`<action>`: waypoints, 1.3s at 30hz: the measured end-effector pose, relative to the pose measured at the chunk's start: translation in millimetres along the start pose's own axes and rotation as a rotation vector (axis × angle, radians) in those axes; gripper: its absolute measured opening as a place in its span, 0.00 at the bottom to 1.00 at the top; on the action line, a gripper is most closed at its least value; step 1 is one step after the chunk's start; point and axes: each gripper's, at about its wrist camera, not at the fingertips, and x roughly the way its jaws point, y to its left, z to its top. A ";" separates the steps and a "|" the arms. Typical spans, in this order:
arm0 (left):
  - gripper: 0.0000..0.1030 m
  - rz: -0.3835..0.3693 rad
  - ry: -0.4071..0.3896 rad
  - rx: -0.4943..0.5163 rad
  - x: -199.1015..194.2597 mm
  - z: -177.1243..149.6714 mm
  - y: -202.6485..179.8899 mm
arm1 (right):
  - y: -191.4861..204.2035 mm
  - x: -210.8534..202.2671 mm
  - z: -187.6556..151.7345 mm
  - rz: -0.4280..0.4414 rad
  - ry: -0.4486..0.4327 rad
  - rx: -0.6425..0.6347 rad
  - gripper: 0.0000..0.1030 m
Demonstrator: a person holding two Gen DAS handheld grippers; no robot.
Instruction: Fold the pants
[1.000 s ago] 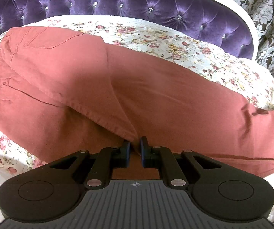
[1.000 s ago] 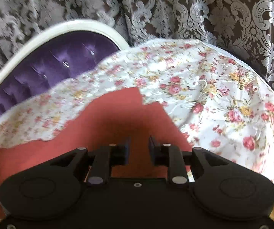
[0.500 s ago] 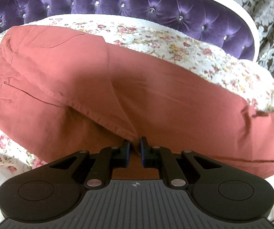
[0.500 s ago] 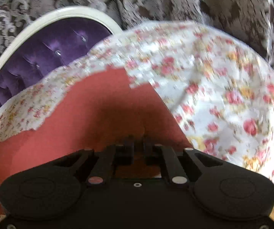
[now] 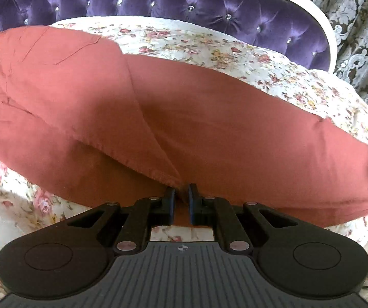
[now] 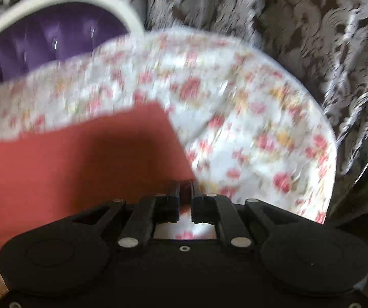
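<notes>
Rust-red pants (image 5: 196,118) lie on a floral bedsheet (image 5: 209,48), waist at the far left, legs running right. My left gripper (image 5: 181,192) is shut on the near edge of the pants, where a folded layer's hem meets the leg. In the blurred right wrist view the hem end of the pants (image 6: 81,159) lies on the sheet, and my right gripper (image 6: 184,187) is shut on its near right corner.
A purple tufted headboard (image 5: 184,2) with a white frame runs along the back. Patterned grey curtains (image 6: 299,25) hang beyond the bed's right edge (image 6: 325,138). Floral sheet shows in front of the pants at the left (image 5: 17,213).
My right gripper closed from open onto the hem corner and is moving, blurring its view. My left gripper stayed shut on the pants and lifted them, so sheet now shows under its fingers.
</notes>
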 end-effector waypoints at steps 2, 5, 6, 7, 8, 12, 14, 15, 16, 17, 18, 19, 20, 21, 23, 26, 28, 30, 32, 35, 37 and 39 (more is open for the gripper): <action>0.10 -0.008 0.005 -0.006 -0.4 1.8 1.9 | 1.1 -7.3 2.5 -0.010 -0.008 -0.012 0.18; 0.10 -0.007 0.008 0.007 -0.2 1.8 1.3 | -3.8 -23.0 10.9 0.010 -0.078 0.048 0.23; 0.10 -0.004 0.006 0.012 -0.5 1.1 0.4 | -5.3 -28.2 15.2 0.031 -0.108 0.069 0.25; 0.10 -0.002 0.005 0.015 -0.3 0.3 -0.2 | -2.9 -31.5 17.7 0.054 -0.129 0.076 0.25; 0.10 -0.002 0.006 0.017 -0.5 0.0 -0.5 | 0.3 -29.6 24.0 0.074 -0.135 0.077 0.25; 0.10 -0.018 0.028 0.016 -2.5 -5.0 -1.6 | 18.0 -13.4 42.3 0.138 -0.126 0.061 0.25; 0.10 -0.025 0.035 0.015 -3.3 -8.1 -2.1 | 36.4 -6.2 48.3 0.194 -0.120 0.029 0.25; 0.10 -0.022 0.033 0.020 -4.1 -8.9 -2.7 | 45.6 -3.5 50.6 0.212 -0.118 0.008 0.25; 0.10 -0.020 0.028 0.027 -5.9 -9.1 -3.5 | 56.3 -1.1 50.4 0.223 -0.114 -0.015 0.25; 0.10 -0.022 0.024 0.031 -8.0 -8.5 -3.6 | 66.2 4.3 49.8 0.229 -0.097 -0.032 0.25; 0.10 -0.026 0.021 0.031 -11.4 -7.3 -3.0 | 73.0 11.9 47.3 0.236 -0.068 -0.042 0.25; 0.10 -0.030 0.016 0.031 -15.2 -5.4 -1.9 | 80.0 22.7 45.6 0.245 -0.009 -0.047 0.25; 0.10 -0.033 0.007 0.034 -20.8 -3.4 0.5 | 83.5 29.5 42.5 0.248 0.035 -0.043 0.25; 0.10 -0.031 -0.003 0.041 -26.6 -0.6 2.9 | 87.2 30.3 39.9 0.234 0.032 -0.041 0.25; 0.10 -0.010 -0.041 0.058 -40.7 5.6 12.0 | 96.1 20.6 39.4 0.218 0.008 -0.074 0.25; 0.10 0.019 -0.071 0.044 -52.1 17.4 36.2 | 112.2 -4.8 41.4 0.263 -0.058 -0.105 0.25; 0.10 0.045 -0.078 0.004 -52.9 28.2 60.8 | 136.1 -26.9 40.7 0.304 -0.118 -0.178 0.25; 0.10 0.112 -0.079 -0.038 -49.2 40.1 87.5 | 165.8 -44.9 39.7 0.367 -0.168 -0.251 0.27; 0.10 0.170 -0.089 -0.071 -44.1 51.3 115.9 | 199.5 -61.0 36.0 0.462 -0.199 -0.326 0.32; 0.10 0.226 -0.090 -0.146 -34.5 68.9 161.6 | 259.3 -80.3 26.6 0.598 -0.229 -0.447 0.32; 0.10 0.272 -0.088 -0.181 -26.3 80.2 188.2 | 299.2 -93.4 15.4 0.680 -0.247 -0.539 0.32; 0.10 0.316 -0.081 -0.196 -18.4 89.4 214.3 | 337.4 -103.2 4.5 0.747 -0.256 -0.620 0.33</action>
